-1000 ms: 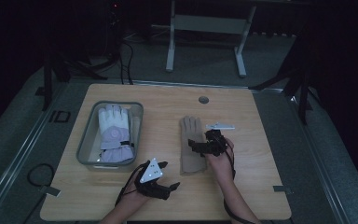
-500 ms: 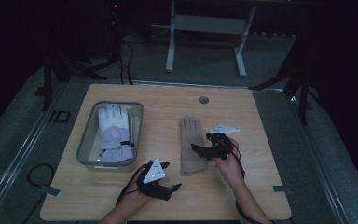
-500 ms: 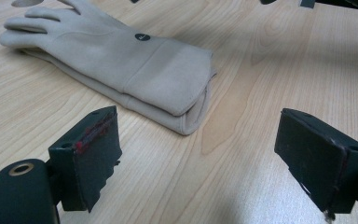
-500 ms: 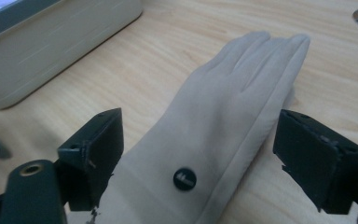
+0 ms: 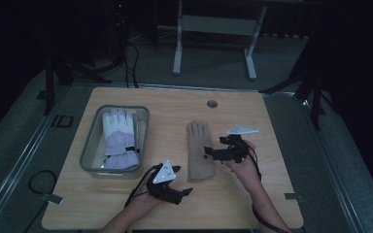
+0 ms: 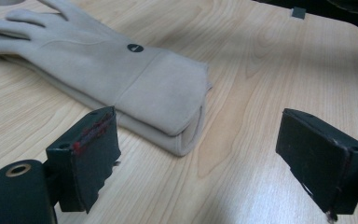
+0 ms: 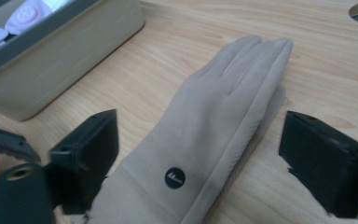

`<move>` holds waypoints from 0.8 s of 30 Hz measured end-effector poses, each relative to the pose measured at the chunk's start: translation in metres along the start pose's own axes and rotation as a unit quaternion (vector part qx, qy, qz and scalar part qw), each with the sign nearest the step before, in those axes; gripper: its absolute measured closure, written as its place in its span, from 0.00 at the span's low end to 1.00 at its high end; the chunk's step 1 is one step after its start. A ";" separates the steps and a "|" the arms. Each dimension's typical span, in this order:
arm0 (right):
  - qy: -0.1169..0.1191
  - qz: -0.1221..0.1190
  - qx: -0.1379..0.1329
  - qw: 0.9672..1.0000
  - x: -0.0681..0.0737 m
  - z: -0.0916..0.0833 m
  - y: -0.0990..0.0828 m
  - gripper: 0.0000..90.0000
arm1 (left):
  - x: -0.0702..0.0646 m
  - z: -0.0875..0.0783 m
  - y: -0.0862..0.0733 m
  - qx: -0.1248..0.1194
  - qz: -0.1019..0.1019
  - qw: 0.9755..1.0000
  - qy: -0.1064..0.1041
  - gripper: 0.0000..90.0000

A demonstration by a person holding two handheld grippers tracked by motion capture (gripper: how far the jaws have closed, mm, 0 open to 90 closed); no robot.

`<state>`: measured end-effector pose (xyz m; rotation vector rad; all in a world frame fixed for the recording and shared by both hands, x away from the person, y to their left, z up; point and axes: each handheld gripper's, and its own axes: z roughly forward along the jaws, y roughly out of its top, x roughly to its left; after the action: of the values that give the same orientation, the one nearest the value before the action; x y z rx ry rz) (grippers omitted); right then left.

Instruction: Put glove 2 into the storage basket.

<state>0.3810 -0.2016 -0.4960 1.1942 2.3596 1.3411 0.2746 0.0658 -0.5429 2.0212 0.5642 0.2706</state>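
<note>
The flat beige suede-like glove with a small round black logo [image 7: 174,178] lies on the pale wooden bench [image 5: 272,194], its fingers pointing away from the person. In the right gripper view the jaws of the right gripper [image 7: 205,163] stand wide apart, one on each side of the glove's palm, and the logo lies between them, a little toward the left jaw; the pads do not press the cloth. In the left gripper view the left gripper [image 6: 205,158] also has its jaws apart with nothing between them, and the glove's folded cuff [image 6: 168,100] lies just ahead of them, nearer to the left jaw. I judge that the main risk is a shallow pinch: if the right jaws close too high, they may catch only the upper layer (the glove seems to be two layers) and the rest will hang or slip. The grey plastic bin with a white and lilac padded glove inside [image 5: 90,150] stands beyond the left jaw in the right gripper view, so a wide swing could knock its wall.
</note>
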 end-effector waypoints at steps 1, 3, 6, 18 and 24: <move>0.005 0.001 0.001 1.000 -0.002 0.001 0.001 0.16 | 0.000 0.001 0.002 0.008 0.000 1.000 0.000 0.15; -0.005 0.002 0.002 1.000 -0.005 0.003 0.004 0.22 | 0.000 0.003 0.006 0.021 0.004 1.000 -0.003 0.15; -0.012 0.012 0.006 1.000 -0.012 0.006 0.010 0.28 | -0.002 0.007 0.013 0.039 0.029 0.999 0.016 0.15; -0.043 0.050 0.019 0.998 -0.027 0.043 0.028 0.36 | 0.000 0.021 0.033 -0.009 0.109 0.994 0.010 0.25; -0.041 0.094 0.033 0.994 -0.039 0.066 0.026 0.31 | 0.005 0.037 0.030 0.032 0.121 0.992 -0.004 0.34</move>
<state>0.4543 -0.1795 -0.5228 1.4934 2.2982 1.2482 0.3024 0.0271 -0.5350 2.1536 0.3255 0.3933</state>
